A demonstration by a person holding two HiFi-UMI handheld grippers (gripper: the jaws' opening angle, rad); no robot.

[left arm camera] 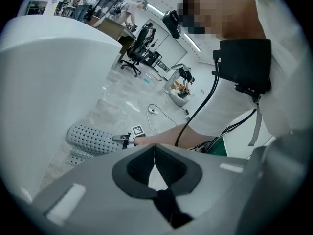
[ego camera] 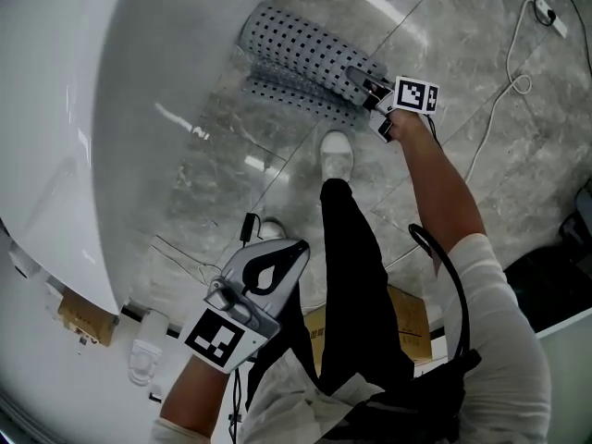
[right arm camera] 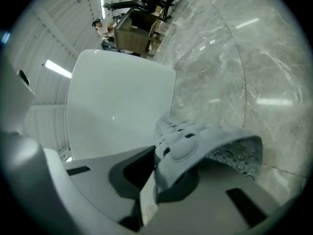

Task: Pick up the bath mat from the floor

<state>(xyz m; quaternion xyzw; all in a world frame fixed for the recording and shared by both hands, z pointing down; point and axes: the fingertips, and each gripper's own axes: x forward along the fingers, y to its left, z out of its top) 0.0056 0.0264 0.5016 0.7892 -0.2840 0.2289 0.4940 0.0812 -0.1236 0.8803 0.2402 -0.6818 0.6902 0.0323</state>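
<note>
The grey perforated bath mat (ego camera: 296,49) lies folded and partly lifted on the marble floor beside the tub. My right gripper (ego camera: 370,86) is shut on the mat's near edge. In the right gripper view the mat (right arm camera: 195,146) curls up and over between the jaws of the right gripper (right arm camera: 156,175). My left gripper (ego camera: 298,248) hangs low at the person's left side, far from the mat, jaws together and holding nothing. In the left gripper view the left gripper (left arm camera: 155,153) has its tips meeting, with the mat (left arm camera: 93,138) in the distance.
A white bathtub (ego camera: 111,109) fills the left side. The person's white shoe (ego camera: 336,153) stands just near of the mat. A white cable (ego camera: 504,91) and power strip (ego camera: 548,9) lie at the far right. A cardboard box (ego camera: 412,317) sits behind the legs.
</note>
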